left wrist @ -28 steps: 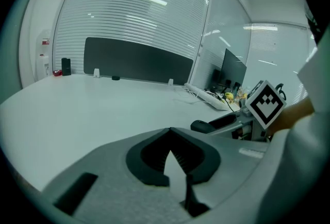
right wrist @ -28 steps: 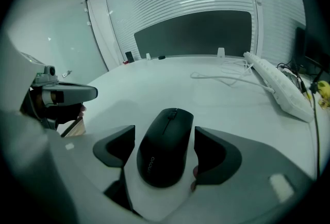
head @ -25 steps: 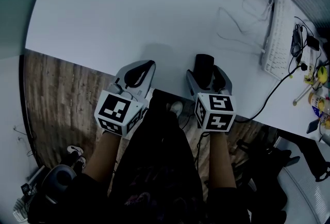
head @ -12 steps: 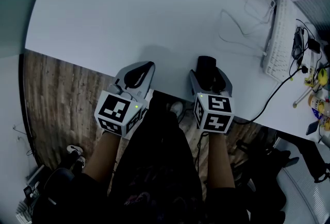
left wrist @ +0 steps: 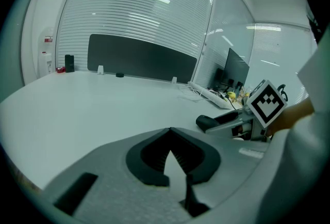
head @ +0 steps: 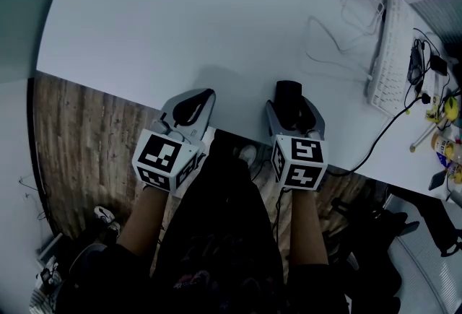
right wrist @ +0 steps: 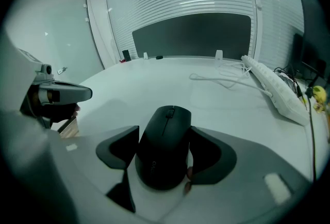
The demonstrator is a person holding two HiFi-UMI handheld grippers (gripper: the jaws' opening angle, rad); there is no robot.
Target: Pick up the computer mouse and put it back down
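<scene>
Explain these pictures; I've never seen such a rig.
No robot: a person holds a two-jaw gripper in each hand. One picture looks down from a camera on the head; the other two come from cameras riding on each gripper. On the white table lie a keyboard, a white cable and a black computer mouse. The left gripper is shut and empty. The right gripper has the mouse between its jaws, which have just been closing and touch its sides.

desk (head: pixel 180 16): white | keyboard (head: pixel 388 53): white, far right edge | white cable (right wrist: pixel 227 83): looped beside keyboard | floor (head: pixel 79 139): wood
</scene>
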